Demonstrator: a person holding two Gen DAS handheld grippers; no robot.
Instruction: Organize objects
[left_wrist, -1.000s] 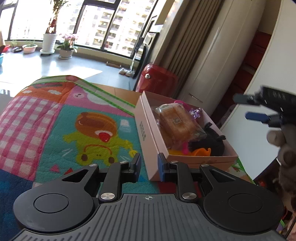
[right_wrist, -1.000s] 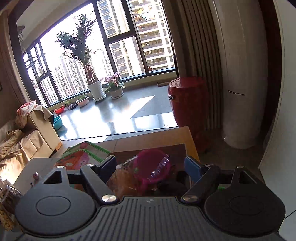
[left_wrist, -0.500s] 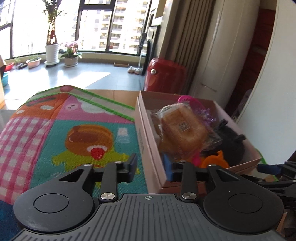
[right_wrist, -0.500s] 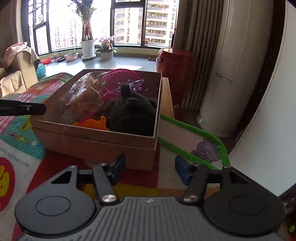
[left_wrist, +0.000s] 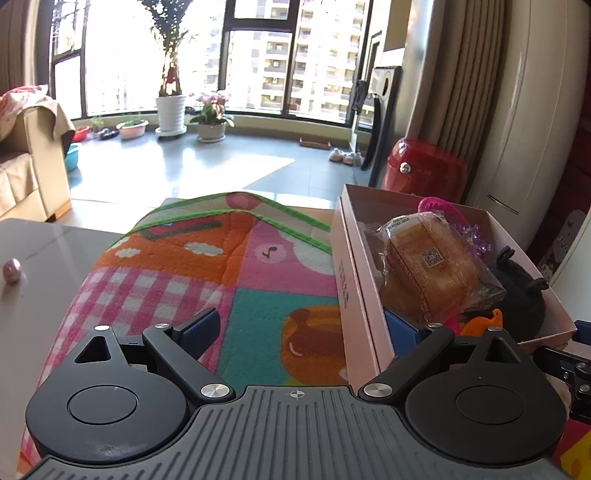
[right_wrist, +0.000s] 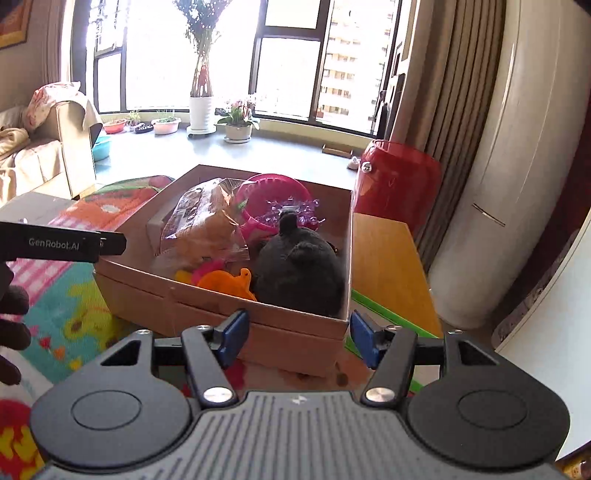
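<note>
Left tongs spread wider, straddling the box wall.

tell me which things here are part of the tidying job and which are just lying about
Part of the job:
cardboard box
wrapped bread
pink basket
black plush toy
orange toy
left gripper and right gripper, both open at the box

Just lying about:
play mat
small pink ball
red bin
potted plants
sofa
</note>
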